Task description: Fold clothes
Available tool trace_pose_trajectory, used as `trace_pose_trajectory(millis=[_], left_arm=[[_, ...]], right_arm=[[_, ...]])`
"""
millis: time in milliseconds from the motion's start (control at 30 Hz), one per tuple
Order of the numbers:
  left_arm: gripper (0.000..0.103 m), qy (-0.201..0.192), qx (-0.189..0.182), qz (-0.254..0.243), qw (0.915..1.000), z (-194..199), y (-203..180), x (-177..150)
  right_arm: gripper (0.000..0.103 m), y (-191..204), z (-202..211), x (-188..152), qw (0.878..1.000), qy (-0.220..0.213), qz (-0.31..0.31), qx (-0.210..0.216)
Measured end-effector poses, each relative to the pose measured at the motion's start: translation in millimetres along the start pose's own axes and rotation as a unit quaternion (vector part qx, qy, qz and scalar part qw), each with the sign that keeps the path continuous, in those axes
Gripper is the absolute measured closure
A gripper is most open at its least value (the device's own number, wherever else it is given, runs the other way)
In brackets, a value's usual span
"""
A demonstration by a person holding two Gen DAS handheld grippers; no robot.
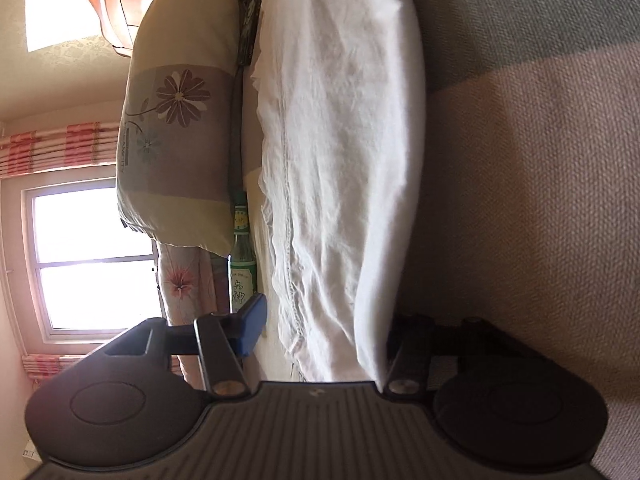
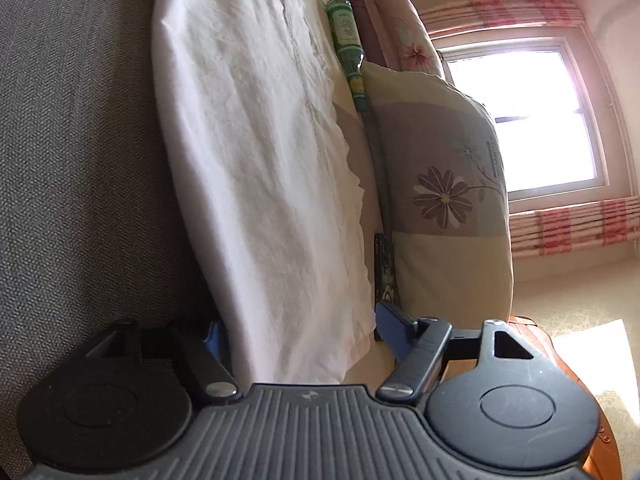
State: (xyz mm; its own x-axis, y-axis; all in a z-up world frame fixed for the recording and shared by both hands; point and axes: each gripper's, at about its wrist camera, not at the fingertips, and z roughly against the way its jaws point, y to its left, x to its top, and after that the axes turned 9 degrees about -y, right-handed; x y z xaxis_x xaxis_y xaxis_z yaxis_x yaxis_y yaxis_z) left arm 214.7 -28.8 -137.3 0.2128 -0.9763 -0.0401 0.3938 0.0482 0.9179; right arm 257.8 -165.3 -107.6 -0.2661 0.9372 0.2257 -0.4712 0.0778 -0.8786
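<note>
Looking at both wrist views, each gripper has its jaws spread wide with the white garment running between the blue pads, so nothing is actually pinched. The garment lies stretched out long on the grey-brown woven bed cover, just beside a flowered pillow and a green bottle. My worry: the left gripper and right gripper each sit at one end of a thin, wrinkly cloth, and if they close too shallow they'll probably catch one layer only and the fold goes crooked. Closing too deep might snag the cover too. That bottle is also near enough to get dragged or knocked.
</note>
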Motion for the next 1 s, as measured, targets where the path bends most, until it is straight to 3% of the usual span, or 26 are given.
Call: trace_pose_trajectory(millis=[67,133,167,400,467,500,533,600,800,1000], left_arm=[[0.075,0.003,-0.008,0.003,1.0,1,-6,1],[0.099,0.004,-0.019,0.006,0.9998,0,-11,1],[0.103,0.003,-0.024,0.008,0.9997,0,-14,1],[0.103,-0.001,-0.028,0.034,0.999,0,-13,-1],[0.103,-0.003,-0.028,0.037,0.9989,1,-13,-2],[0.103,-0.003,-0.028,0.039,0.9988,2,-13,-2],[0.103,-0.004,-0.028,0.04,0.9988,2,-13,-2],[0.103,-0.006,-0.028,0.043,0.9986,3,-13,-3],[0.103,-0.017,-0.028,0.061,0.9976,6,-3,-6],[0.103,-0.033,0.003,0.063,0.9975,15,20,-10]], right_arm=[[0.043,2,1,-1,1.0,-0.006,-0.001,0.008],[0.049,6,2,-3,1.0,-0.012,0.004,0.009],[0.05,7,3,-3,1.0,-0.013,0.004,0.009],[0.055,6,2,-3,0.999,-0.019,0.015,0.029],[0.067,6,2,-5,0.999,-0.024,0.016,0.046],[0.086,9,3,-6,0.998,-0.026,0.018,0.058],[0.094,13,3,-7,0.997,-0.028,0.02,0.068],[0.095,23,2,-7,0.998,-0.027,0.039,0.046],[0.097,8,5,-2,0.999,-0.019,0.016,0.045],[0.097,-18,12,5,1.0,-0.015,0.007,0.018]])
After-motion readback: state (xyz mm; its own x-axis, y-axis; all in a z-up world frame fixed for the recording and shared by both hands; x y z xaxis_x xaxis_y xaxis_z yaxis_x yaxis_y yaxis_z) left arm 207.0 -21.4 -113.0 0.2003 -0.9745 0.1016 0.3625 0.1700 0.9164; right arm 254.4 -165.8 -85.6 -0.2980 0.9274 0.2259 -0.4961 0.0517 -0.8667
